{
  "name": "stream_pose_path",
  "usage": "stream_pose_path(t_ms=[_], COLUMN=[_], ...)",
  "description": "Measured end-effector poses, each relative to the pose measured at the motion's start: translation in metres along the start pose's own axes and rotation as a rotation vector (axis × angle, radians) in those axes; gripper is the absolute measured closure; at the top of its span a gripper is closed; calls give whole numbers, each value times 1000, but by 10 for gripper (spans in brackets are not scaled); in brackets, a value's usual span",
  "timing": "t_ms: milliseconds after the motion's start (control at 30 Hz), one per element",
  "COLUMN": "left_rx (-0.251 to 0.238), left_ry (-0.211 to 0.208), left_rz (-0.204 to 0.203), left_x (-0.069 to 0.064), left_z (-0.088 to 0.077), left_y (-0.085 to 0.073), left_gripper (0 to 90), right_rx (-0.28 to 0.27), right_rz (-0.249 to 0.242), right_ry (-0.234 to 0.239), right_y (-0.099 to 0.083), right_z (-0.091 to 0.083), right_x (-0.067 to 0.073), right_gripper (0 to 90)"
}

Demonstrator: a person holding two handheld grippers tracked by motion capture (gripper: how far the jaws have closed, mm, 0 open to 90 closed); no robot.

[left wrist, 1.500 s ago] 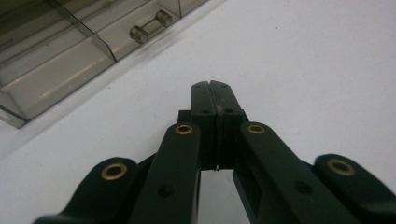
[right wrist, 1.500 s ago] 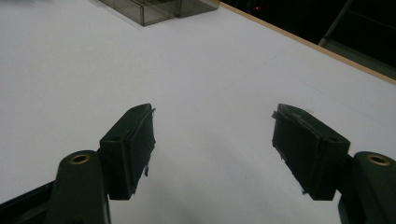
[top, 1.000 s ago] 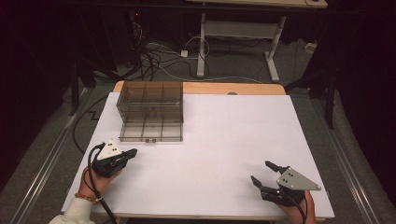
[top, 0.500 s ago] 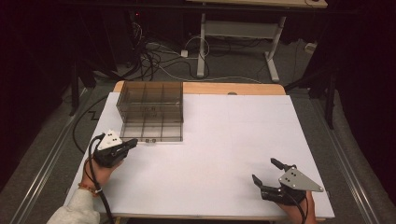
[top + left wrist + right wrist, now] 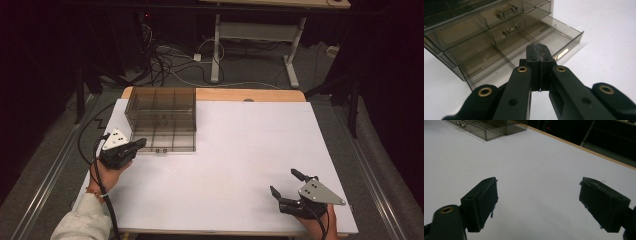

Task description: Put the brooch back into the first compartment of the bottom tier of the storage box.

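A smoky clear drawer cabinet (image 5: 162,117) stands at the table's far left. Its bottom drawer (image 5: 559,37) sticks out a little and looks empty. My left gripper (image 5: 142,143) is shut, its tips close against the drawer's front left part (image 5: 539,51); nothing shows between the fingers. Two small metal handles (image 5: 507,12) show on the upper drawers. The bottom drawer's front centre is hidden behind the jaws. Near the front right edge my right gripper (image 5: 284,182) stands open over bare table (image 5: 541,202), with wide-apart pads (image 5: 486,200) holding nothing.
White table (image 5: 250,145) with a wooden strip along its far edge (image 5: 250,94). The cabinet's corner (image 5: 491,128) lies far off in the right gripper view. Cables and a desk frame (image 5: 250,35) sit on the floor beyond. A cable (image 5: 100,175) trails from the left gripper.
My left gripper has moved forward and right, up to the cabinet's front left corner. The right gripper has barely shifted.
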State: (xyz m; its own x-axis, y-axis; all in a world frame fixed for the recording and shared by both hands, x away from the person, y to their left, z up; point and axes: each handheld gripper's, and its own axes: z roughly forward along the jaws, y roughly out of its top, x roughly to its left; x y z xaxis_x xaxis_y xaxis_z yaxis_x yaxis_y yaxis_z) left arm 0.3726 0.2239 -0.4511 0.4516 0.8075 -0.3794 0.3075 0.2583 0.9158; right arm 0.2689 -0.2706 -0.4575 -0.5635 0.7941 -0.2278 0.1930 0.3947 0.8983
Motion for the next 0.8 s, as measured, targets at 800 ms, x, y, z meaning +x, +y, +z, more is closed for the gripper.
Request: stream_pose_path(t_ms=[800], left_rx=[19], left_ry=[69], left_rz=[-24], left_x=[26], left_z=[38], left_y=[-3], left_gripper=[879], right_rx=[1], right_rz=[-4], right_ry=[0], right_y=[-1], right_z=[2], right_x=[-2], right_gripper=[159])
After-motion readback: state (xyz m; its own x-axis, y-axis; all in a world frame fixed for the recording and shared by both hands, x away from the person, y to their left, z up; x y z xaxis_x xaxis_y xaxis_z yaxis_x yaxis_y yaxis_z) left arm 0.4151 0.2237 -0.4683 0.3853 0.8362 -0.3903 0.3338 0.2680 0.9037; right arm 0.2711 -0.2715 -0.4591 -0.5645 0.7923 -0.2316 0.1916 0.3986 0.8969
